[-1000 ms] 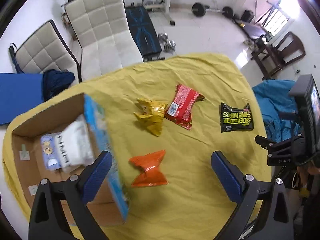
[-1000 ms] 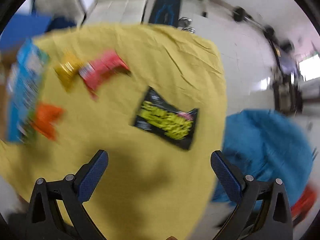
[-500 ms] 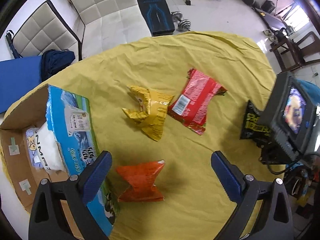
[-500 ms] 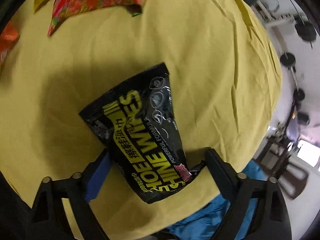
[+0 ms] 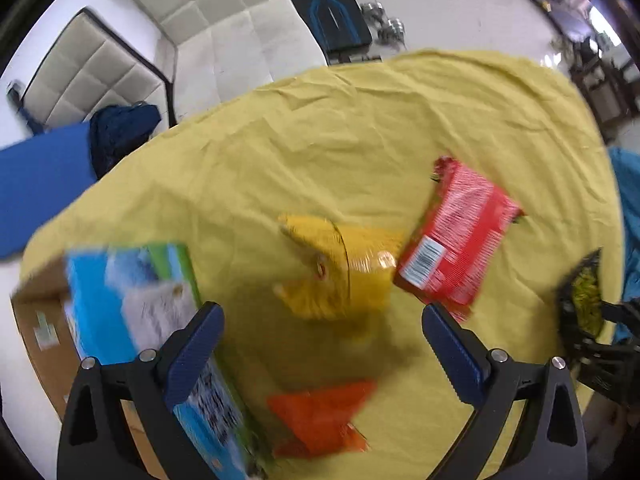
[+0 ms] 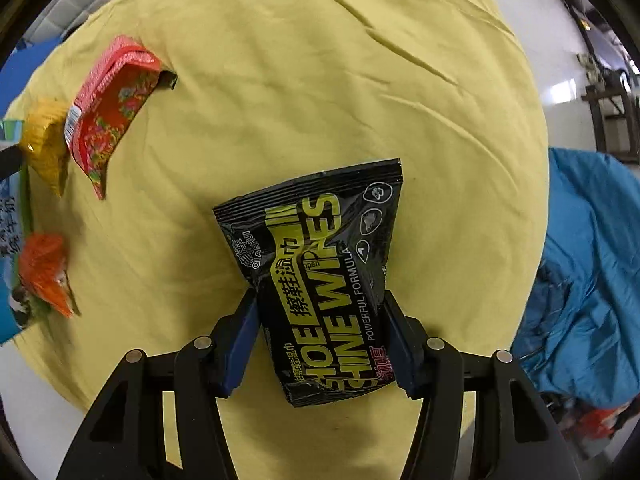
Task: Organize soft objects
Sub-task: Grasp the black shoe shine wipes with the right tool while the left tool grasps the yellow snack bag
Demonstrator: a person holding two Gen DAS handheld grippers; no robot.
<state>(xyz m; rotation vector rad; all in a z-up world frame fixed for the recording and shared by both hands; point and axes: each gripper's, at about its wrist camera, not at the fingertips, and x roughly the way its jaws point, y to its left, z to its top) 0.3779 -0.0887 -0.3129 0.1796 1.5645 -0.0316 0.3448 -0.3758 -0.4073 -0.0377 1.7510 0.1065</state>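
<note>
Yellow cloth (image 6: 320,80) covers your round worktop, creased throughout, with white floor beyond its far edge. Count four soft packets on it: one black shoe-wipes pouch with yellow lettering (image 6: 320,264), one red foil packet with a barcode label (image 5: 456,240), one crumpled yellow foil packet (image 5: 340,268) and one orange foil packet (image 5: 320,420). Count one open cardboard box with a blue printed side (image 5: 120,312) at the worktop's left edge.

Your right claw (image 6: 320,332) is clamped on the black pouch, one blue pad pressing each long side; the pouch is pinched at the waist and sits near the right-hand edge of the cloth, beside a heap of teal fabric (image 6: 592,260) off the worktop.

Your left claw (image 5: 320,340) is spread wide and grips nothing. It hangs above the cloth with the yellow packet ahead between the pads and the orange packet below. The red packet touches the yellow one's right side. The box lies against the left pad's line.

Open cloth lies across the far half of the worktop. Two white padded chairs (image 5: 224,36) stand past the far-left edge.
</note>
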